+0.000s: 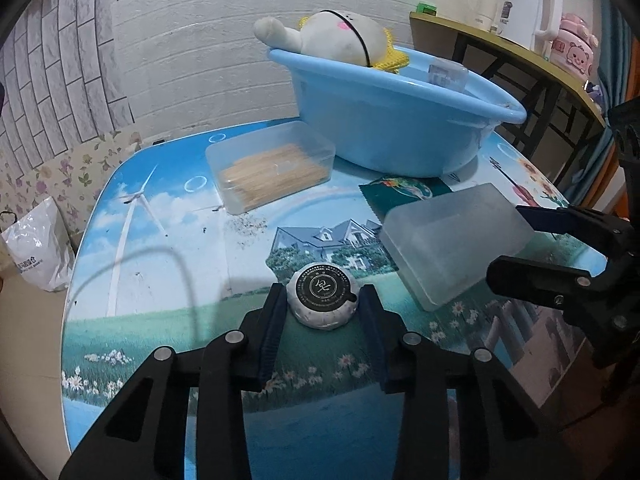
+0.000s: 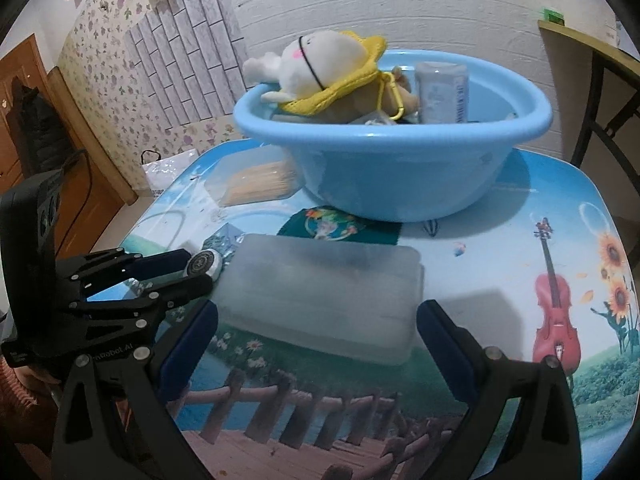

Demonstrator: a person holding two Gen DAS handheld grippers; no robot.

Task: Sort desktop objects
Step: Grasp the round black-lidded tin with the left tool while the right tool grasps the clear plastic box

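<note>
The left gripper point(image 1: 323, 304) is clamped on a small round white packet point(image 1: 322, 301) with a black label on top. The packet sits on the worktop point(image 1: 168, 272), which has a bright picture of sky, grass, a windmill and a house on it. Both dark pads press on the sides of the packet. The right gripper point(image 2: 318, 320) is spread wide and grasps nothing. Its two blue fingers point(image 2: 440, 336) stand on either side of a cloudy plastic box point(image 2: 324, 292) that lies flat on the worktop, and they do not touch it. In the left wrist view the right gripper comes in from the right side, with the cloudy box near its tips. The round packet is just beside the left end of that box. Farther back there is a clear box point(image 1: 272, 166) full of thin wooden sticks. Next to it stands a big blue tub point(image 1: 392, 120). In the tub lies a white soft toy point(image 2: 316, 64) with a yellow hat, a brown soft toy point(image 2: 384, 98) and a pale see-through carton point(image 2: 442, 92) standing up. A dark green cloth point(image 2: 340, 226) with a round picture lies partly under the tub. A white kettle point(image 1: 528, 4) stands on a side table point(image 1: 480, 38) behind the worktop.
</note>
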